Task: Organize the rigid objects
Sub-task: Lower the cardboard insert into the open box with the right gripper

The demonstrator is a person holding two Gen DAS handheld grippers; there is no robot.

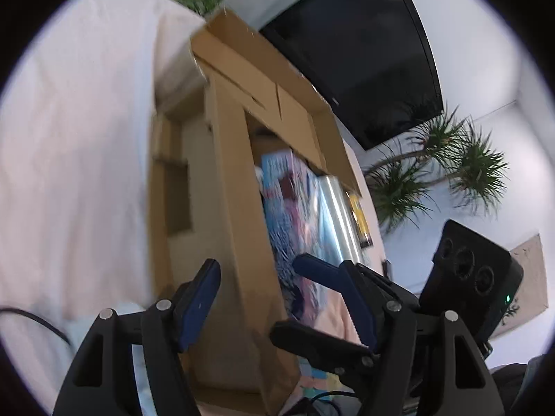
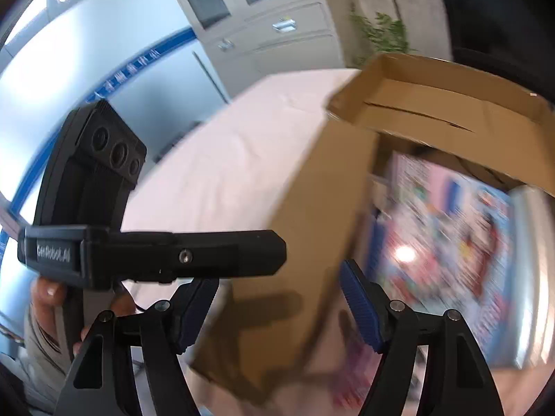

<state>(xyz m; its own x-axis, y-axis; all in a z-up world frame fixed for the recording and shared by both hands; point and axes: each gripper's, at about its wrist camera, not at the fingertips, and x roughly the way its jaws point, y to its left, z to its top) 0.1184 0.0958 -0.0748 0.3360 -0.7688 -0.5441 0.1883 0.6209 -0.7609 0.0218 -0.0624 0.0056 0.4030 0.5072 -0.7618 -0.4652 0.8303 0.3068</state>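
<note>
An open cardboard box (image 1: 242,242) (image 2: 312,208) stands on a pale pink cloth (image 1: 69,173) (image 2: 225,156), its flaps raised. Inside lies a colourful printed package (image 1: 295,208) (image 2: 451,242), with a shiny clear-wrapped item (image 1: 340,215) and a yellow item (image 1: 360,218) beside it. My left gripper (image 1: 277,270) straddles the box's near wall: one blue pad is outside, the other inside with a gap showing. My right gripper (image 2: 279,277) straddles the same wall, which is blurred, and the pads stand apart. Each gripper shows in the other's view: the left one's black body (image 2: 156,256), the right one's camera housing (image 1: 475,277).
A dark wall screen (image 1: 364,52) and spiky plants (image 1: 451,166) are beyond the box. A grey cabinet (image 2: 277,27) stands behind the table. A person's hand (image 2: 45,298) holds the left gripper. A black cable (image 1: 34,322) and pastel paper pads (image 1: 315,378) lie near the box.
</note>
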